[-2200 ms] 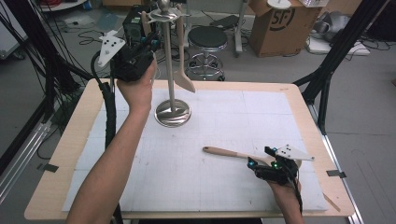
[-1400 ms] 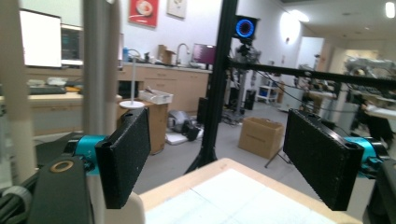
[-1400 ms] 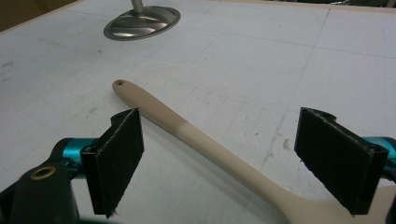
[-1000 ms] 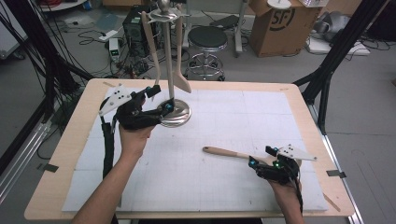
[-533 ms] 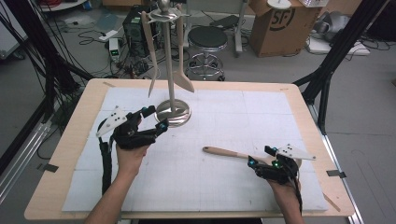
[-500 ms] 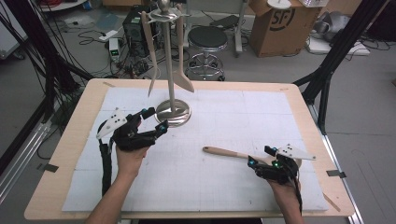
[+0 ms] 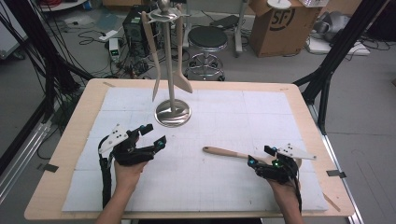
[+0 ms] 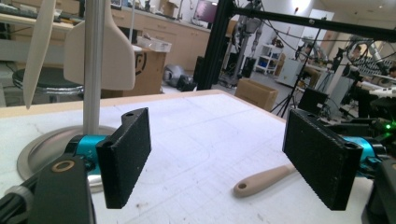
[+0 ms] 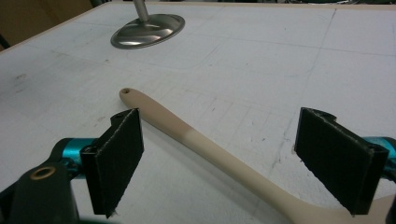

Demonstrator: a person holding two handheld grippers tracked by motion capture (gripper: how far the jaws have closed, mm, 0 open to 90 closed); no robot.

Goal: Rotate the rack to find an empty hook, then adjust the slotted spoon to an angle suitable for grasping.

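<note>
Lying near the desk's right front corner, the spoon [image 7: 229,152] sits between the right gripper's [image 9: 233,158] open fingers; the left gripper [image 8: 219,158] gapes empty. Closing off-centre could tip it.

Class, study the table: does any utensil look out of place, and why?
Yes: one wooden utensil lies flat on the white mat between the open jaws of the right gripper, while two others hang on the metal stand.

A wooden spoon handle [image 9: 196,140] lies on the white tabletop [image 9: 261,60] between the right gripper's [image 9: 233,158] spread fingers [image 9: 116,154], untouched; a metal stand base [image 9: 147,30] sits beyond.
</note>
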